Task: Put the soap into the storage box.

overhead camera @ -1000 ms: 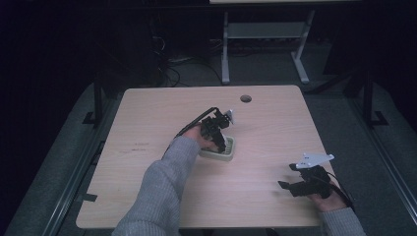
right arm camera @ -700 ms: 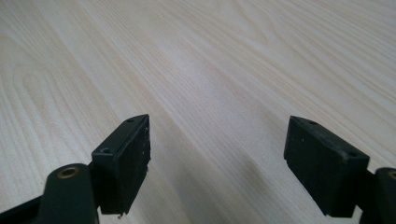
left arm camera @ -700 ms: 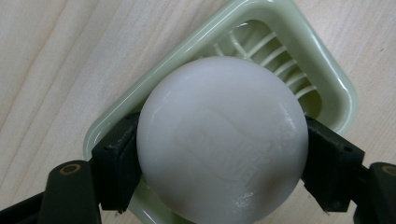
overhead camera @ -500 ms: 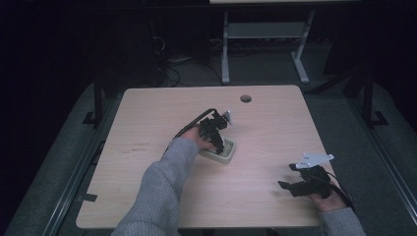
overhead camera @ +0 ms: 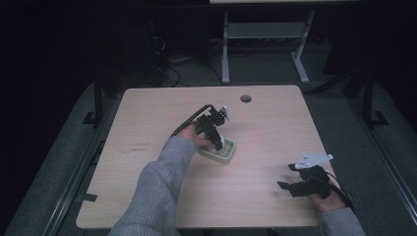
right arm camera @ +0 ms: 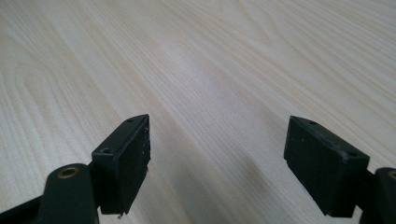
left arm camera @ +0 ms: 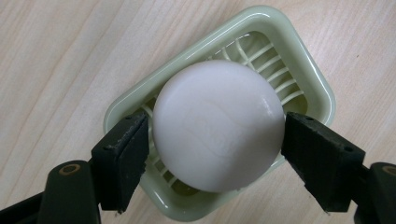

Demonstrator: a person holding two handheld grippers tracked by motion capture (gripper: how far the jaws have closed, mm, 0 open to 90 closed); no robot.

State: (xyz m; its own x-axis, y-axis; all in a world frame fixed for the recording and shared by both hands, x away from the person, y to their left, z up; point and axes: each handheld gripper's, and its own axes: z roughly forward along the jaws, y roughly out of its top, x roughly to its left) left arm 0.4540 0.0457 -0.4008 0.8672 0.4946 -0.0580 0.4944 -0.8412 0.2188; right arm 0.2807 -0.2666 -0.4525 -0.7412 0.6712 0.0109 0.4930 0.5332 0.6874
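Observation:
A round white soap bar lies in a pale green slatted soap dish on the wooden table. My left gripper stands open and points straight down over it. Its jaws flank the bar: a thin gap shows at the left pad, and the right pad sits at the bar's edge. In the high view the left gripper is over the dish near the table's middle. My right gripper rests open near the front right corner, with bare wood between its jaws.
The wooden table has a round cable hole at its far edge. A grey-sleeved forearm reaches in from the front. Beyond the table stand a metal frame and cables on a dark floor.
The left gripper has shifted slightly over the dish. The right gripper has stayed where it was.

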